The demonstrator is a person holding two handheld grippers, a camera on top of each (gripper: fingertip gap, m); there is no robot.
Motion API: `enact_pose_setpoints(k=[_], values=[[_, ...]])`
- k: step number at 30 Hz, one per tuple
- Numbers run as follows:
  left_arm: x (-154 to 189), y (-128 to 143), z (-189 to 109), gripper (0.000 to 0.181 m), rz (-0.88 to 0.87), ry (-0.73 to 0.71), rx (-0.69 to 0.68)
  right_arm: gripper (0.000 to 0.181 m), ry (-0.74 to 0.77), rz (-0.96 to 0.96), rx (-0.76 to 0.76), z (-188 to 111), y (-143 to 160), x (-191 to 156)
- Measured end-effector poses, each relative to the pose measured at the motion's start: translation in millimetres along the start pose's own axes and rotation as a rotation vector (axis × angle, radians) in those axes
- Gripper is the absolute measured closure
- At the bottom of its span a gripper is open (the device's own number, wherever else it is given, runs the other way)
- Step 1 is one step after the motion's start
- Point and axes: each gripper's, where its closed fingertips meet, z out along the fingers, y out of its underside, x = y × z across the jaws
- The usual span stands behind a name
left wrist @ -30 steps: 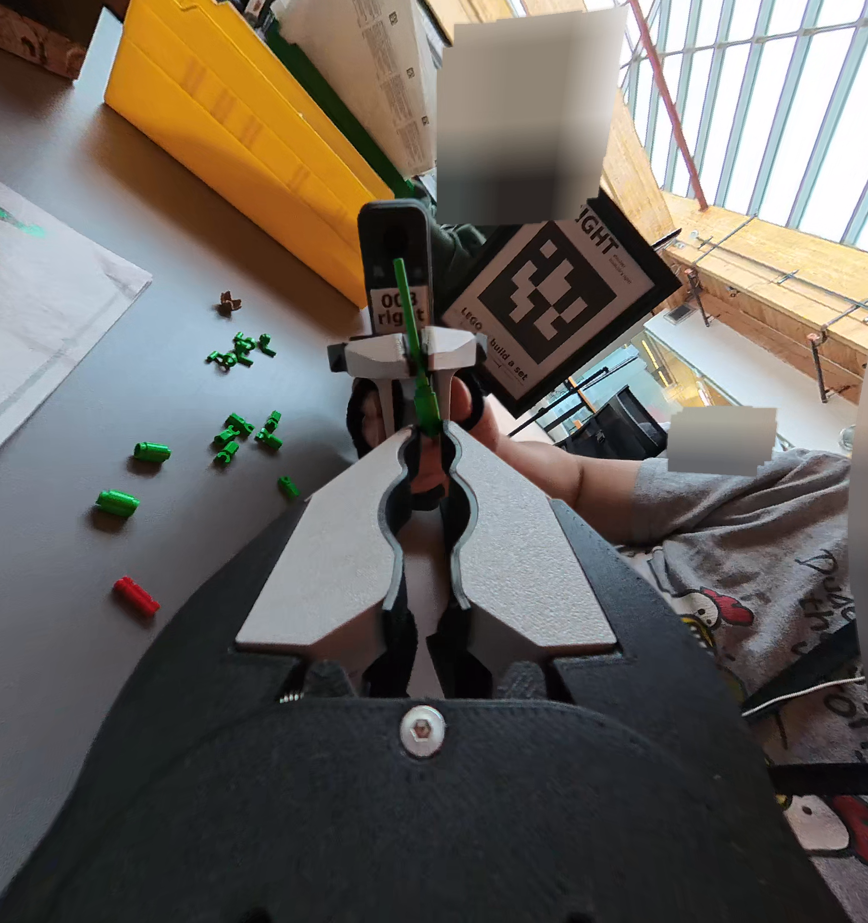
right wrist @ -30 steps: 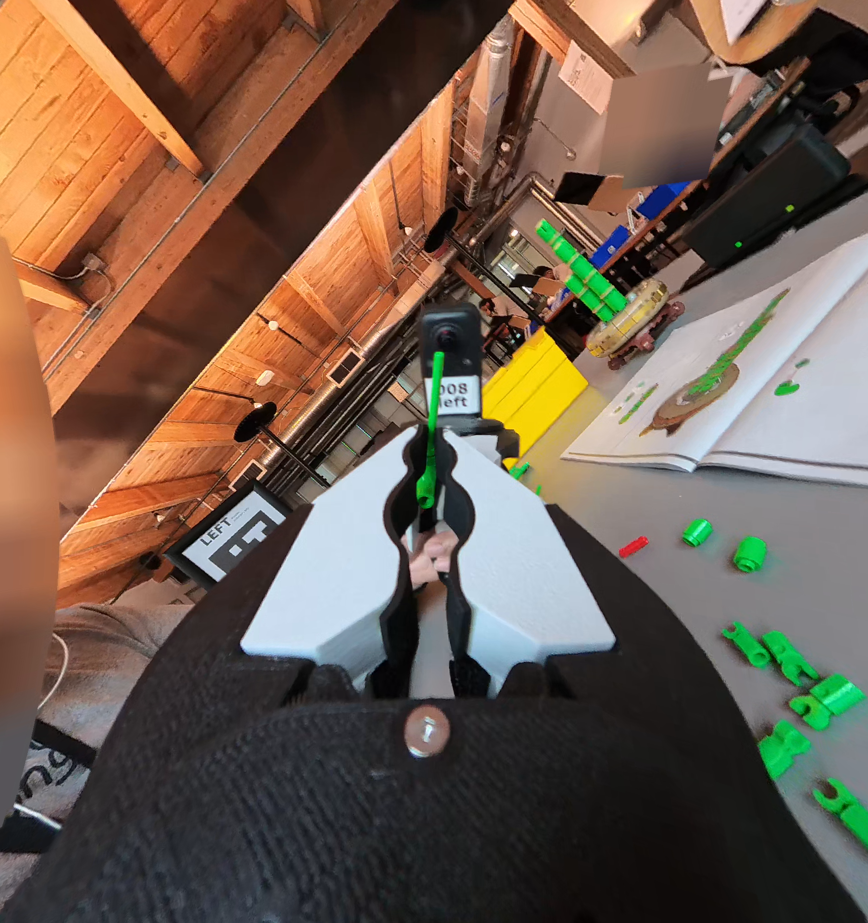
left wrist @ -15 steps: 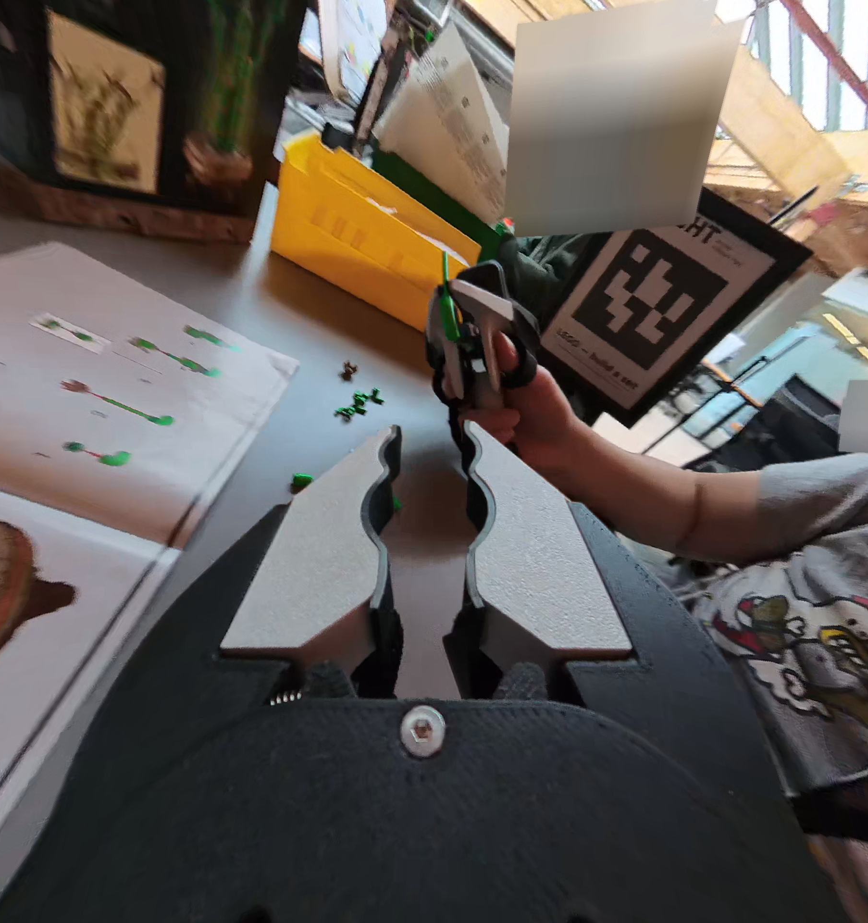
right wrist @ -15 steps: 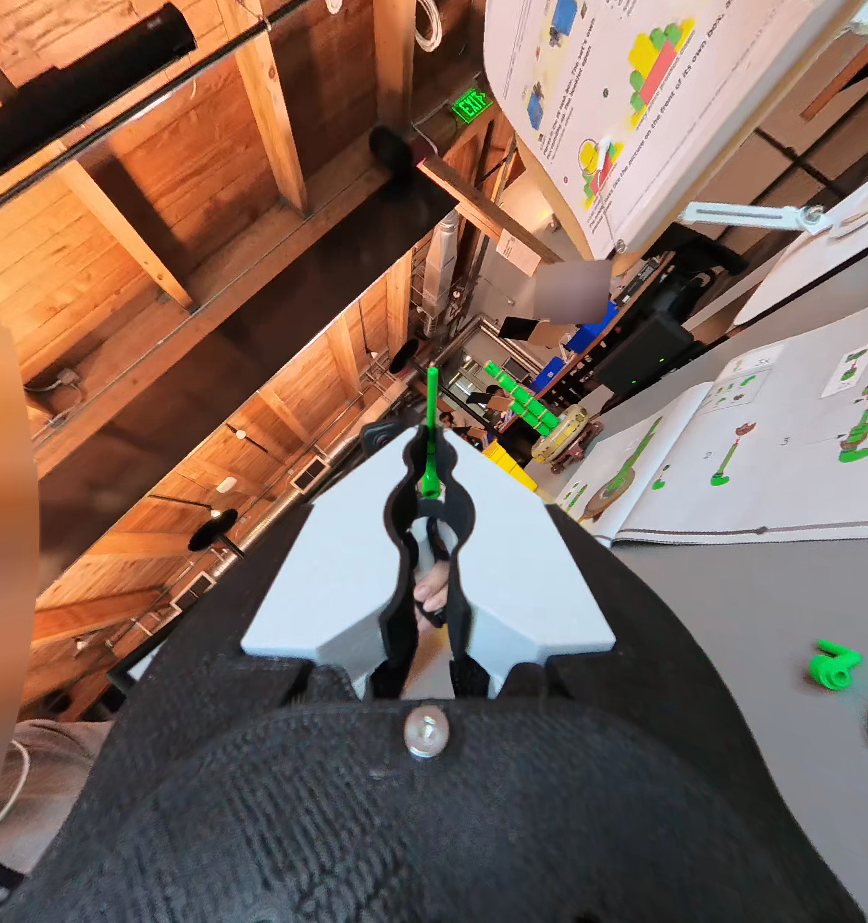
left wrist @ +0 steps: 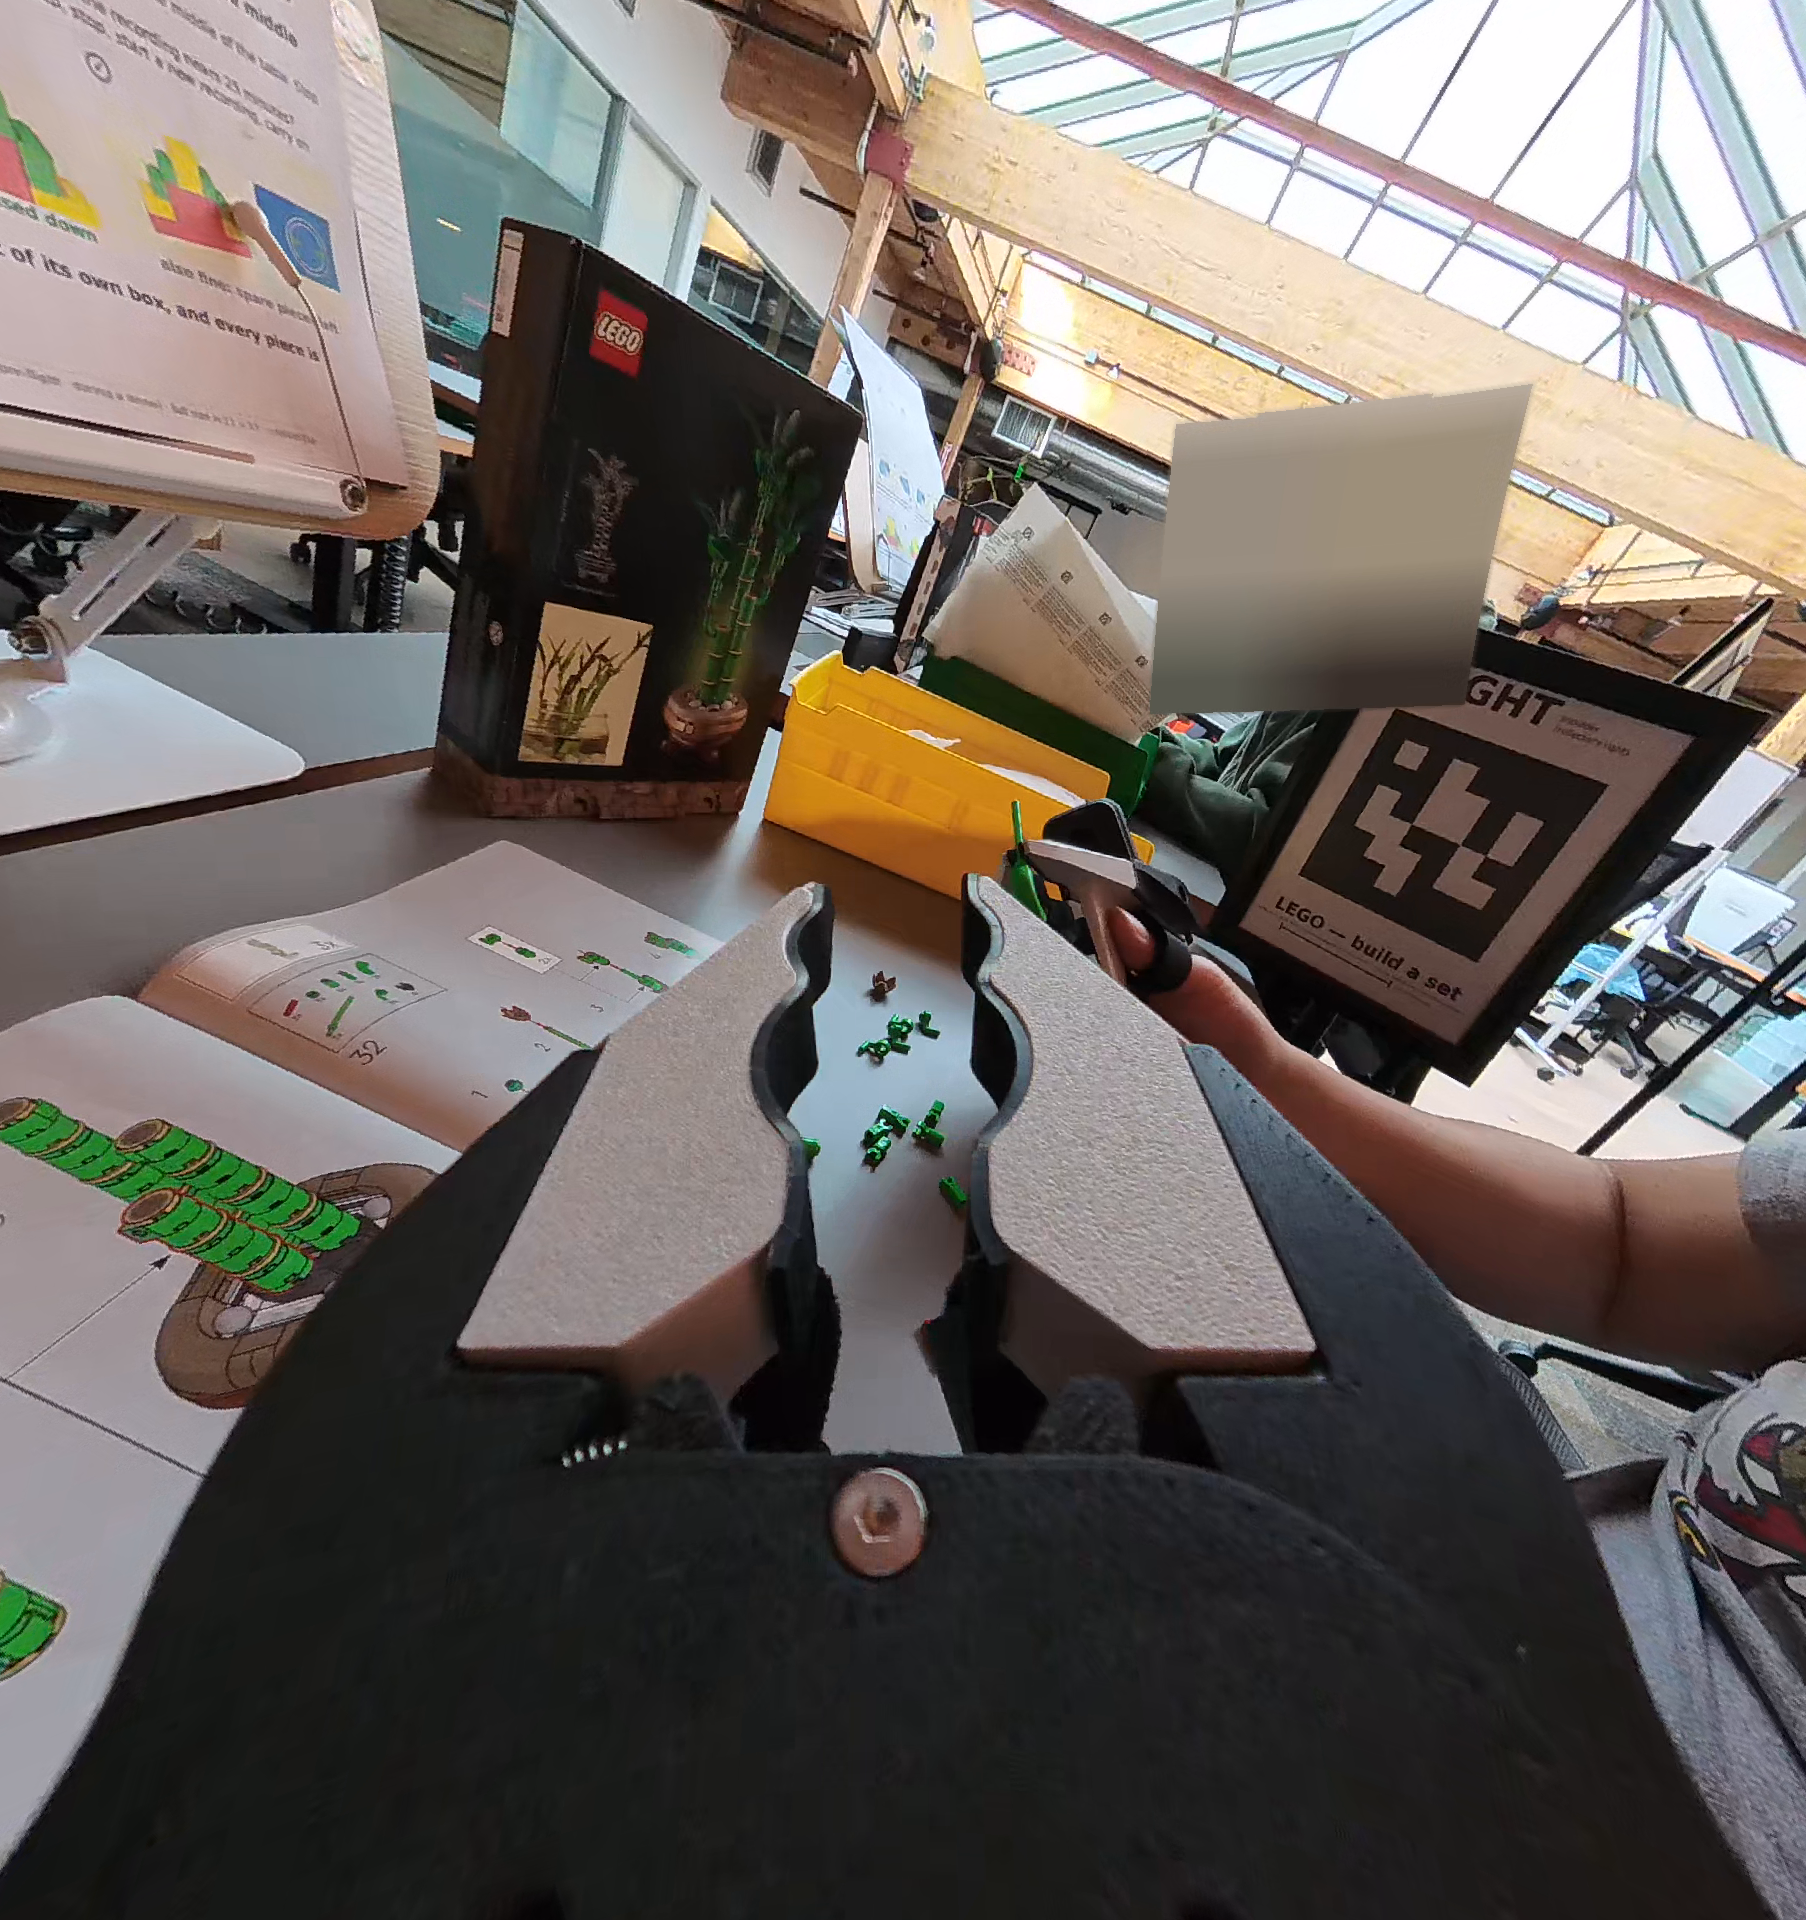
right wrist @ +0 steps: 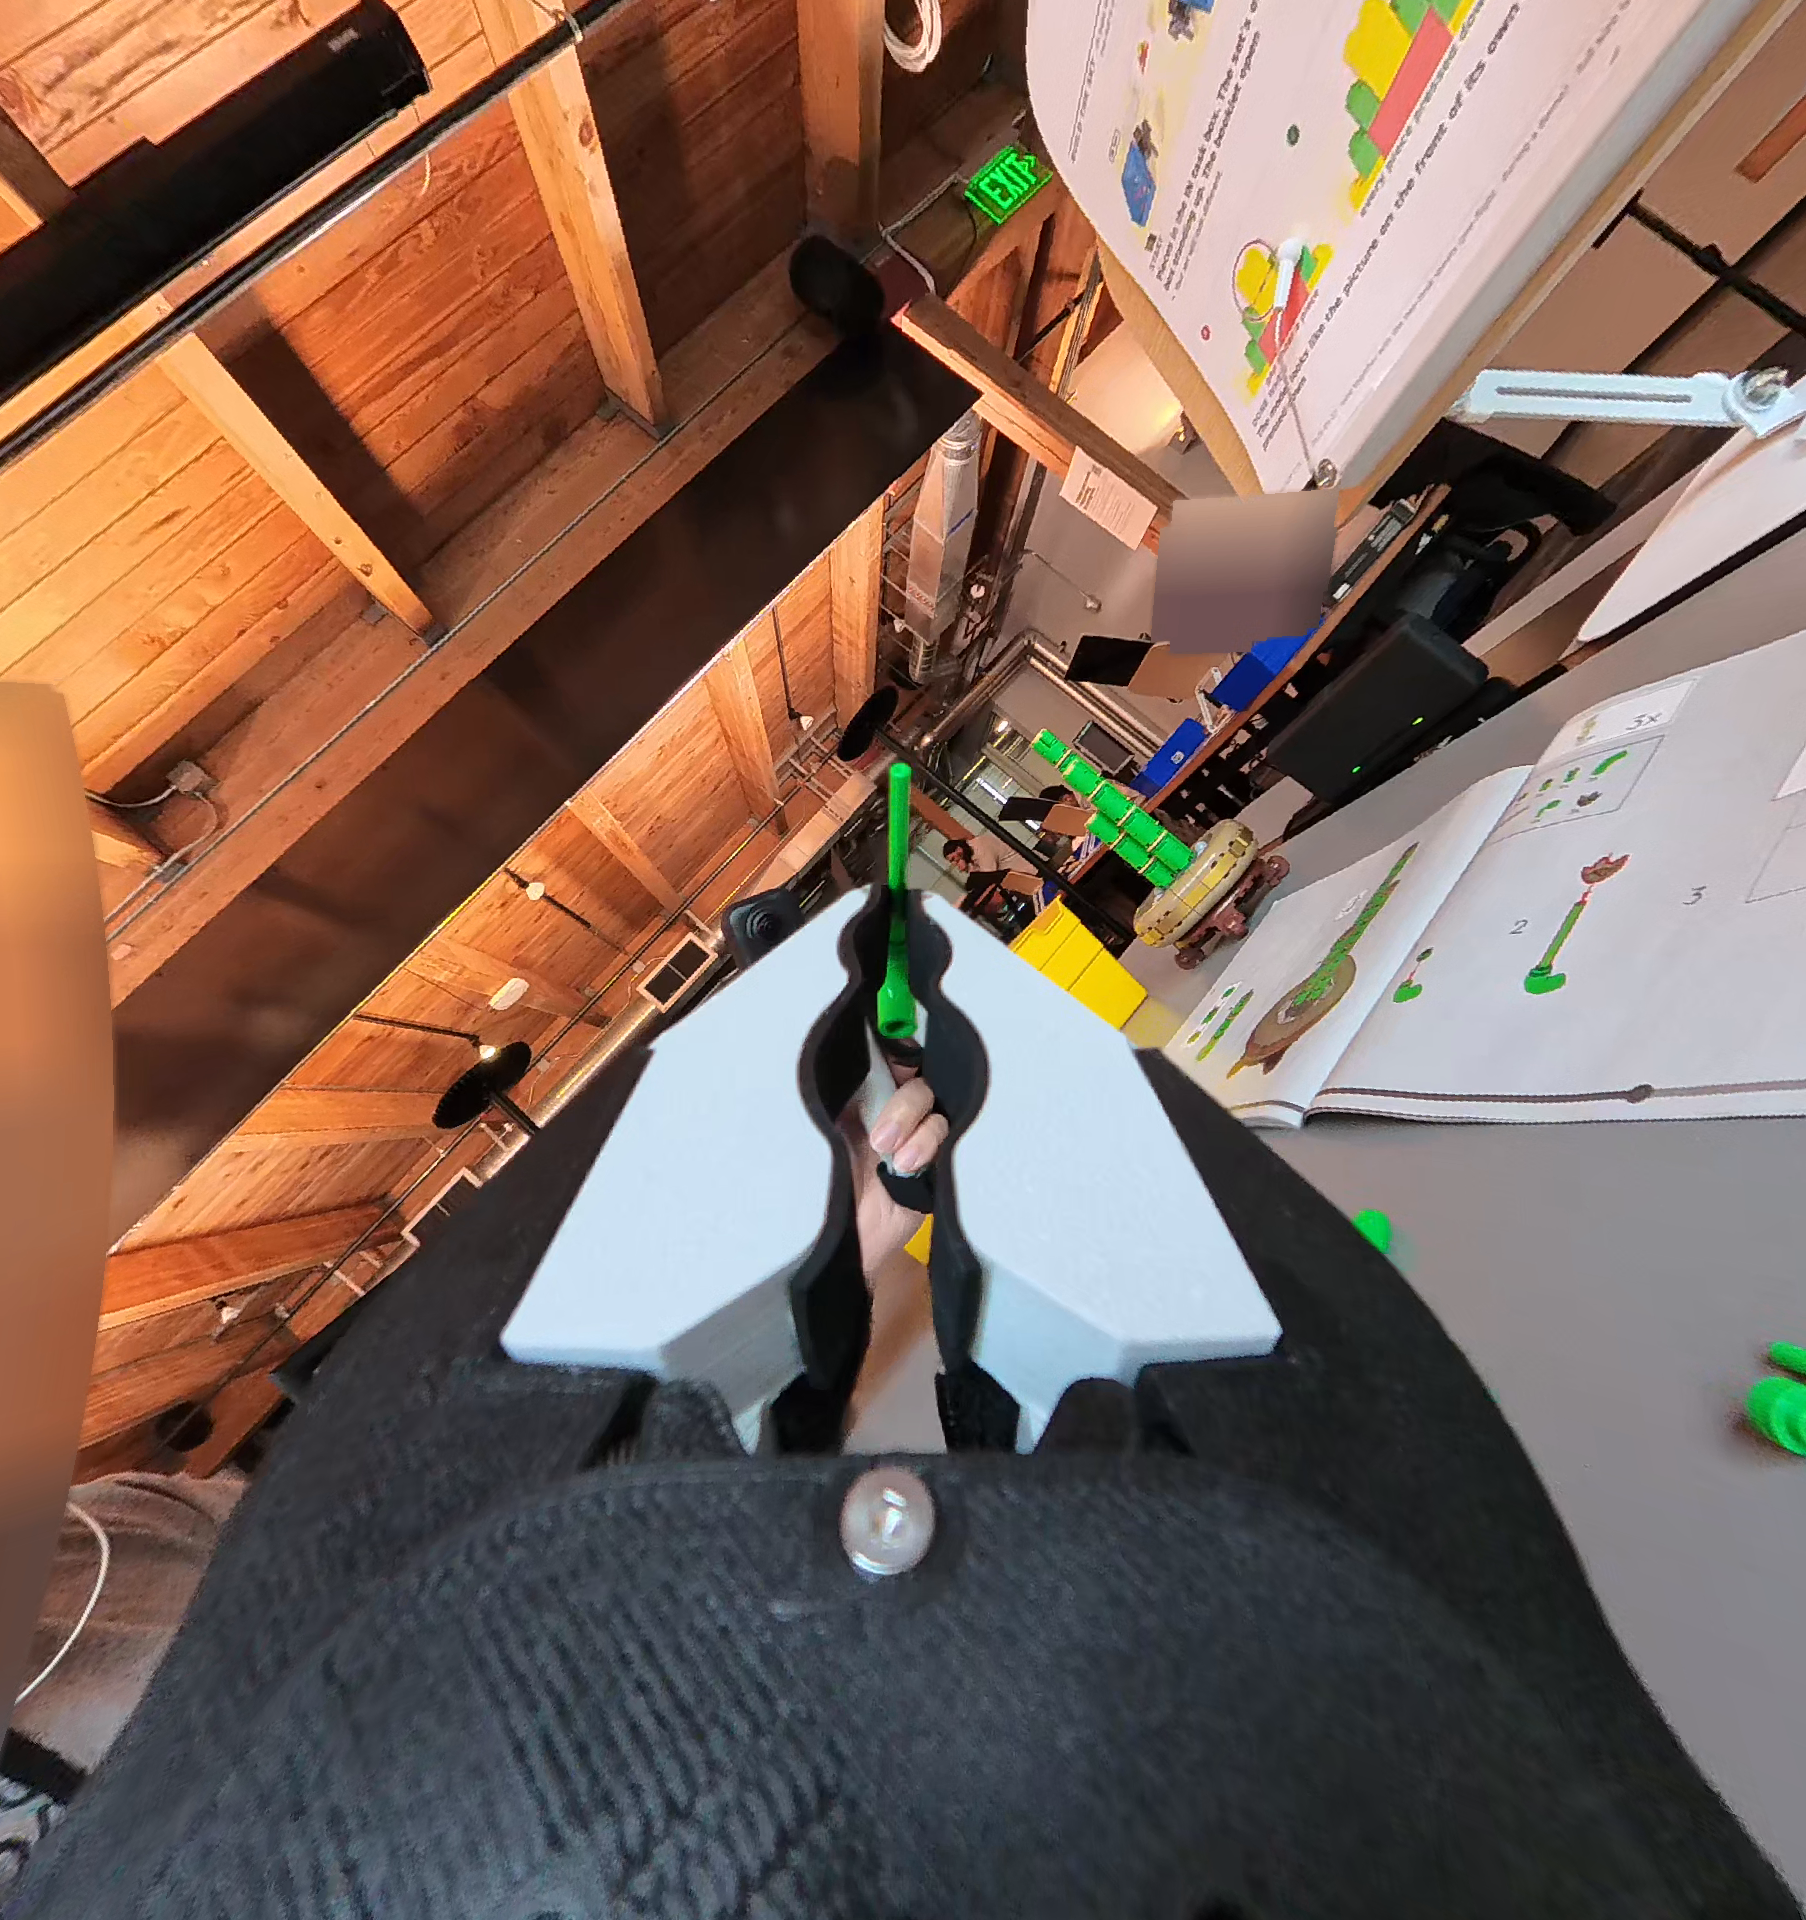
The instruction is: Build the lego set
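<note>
In the left wrist view, the left gripper (left wrist: 894,914) is hanging above the grey table (left wrist: 566,831) with its jaws standing well apart and nothing between them. Through the gap, small green pieces (left wrist: 899,1091) are lying loose on the table, with one brown piece (left wrist: 884,983) just beyond them. An open booklet (left wrist: 255,1091) is lying to the left, a dark box (left wrist: 629,582) is standing upright behind it, and a yellow bin (left wrist: 909,779) is sitting beside the box. Farther off to the right, the right gripper (left wrist: 1044,862) is showing in a hand (left wrist: 1190,997), with a green stem (left wrist: 1021,868) sticking up from its tip.

In the right wrist view, the right gripper (right wrist: 894,914) is tilting up toward the wooden ceiling, its jaws nearly closed and pinching the stem (right wrist: 894,904) near its thicker lower end; the thin end is pointing up past the fingertips. The stem is off the table, held in the air. To the right, the booklet (right wrist: 1501,935) is lying open, and a part-built model of green stalks on a tan base (right wrist: 1179,873) is standing behind it. Two loose green pieces (right wrist: 1803,1413) are lying on the table (right wrist: 1605,1247) near the right edge.
</note>
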Motion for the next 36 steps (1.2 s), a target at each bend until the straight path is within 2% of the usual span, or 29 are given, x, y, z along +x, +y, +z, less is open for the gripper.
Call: enact_pose_setpoints(k=[36], values=[[-0.1, 9.4, 6.0, 0.158, 0.023, -0.010, -0.044, 0.181, -0.012, -0.126, -0.226, 17.4, 39.7, -8.8]])
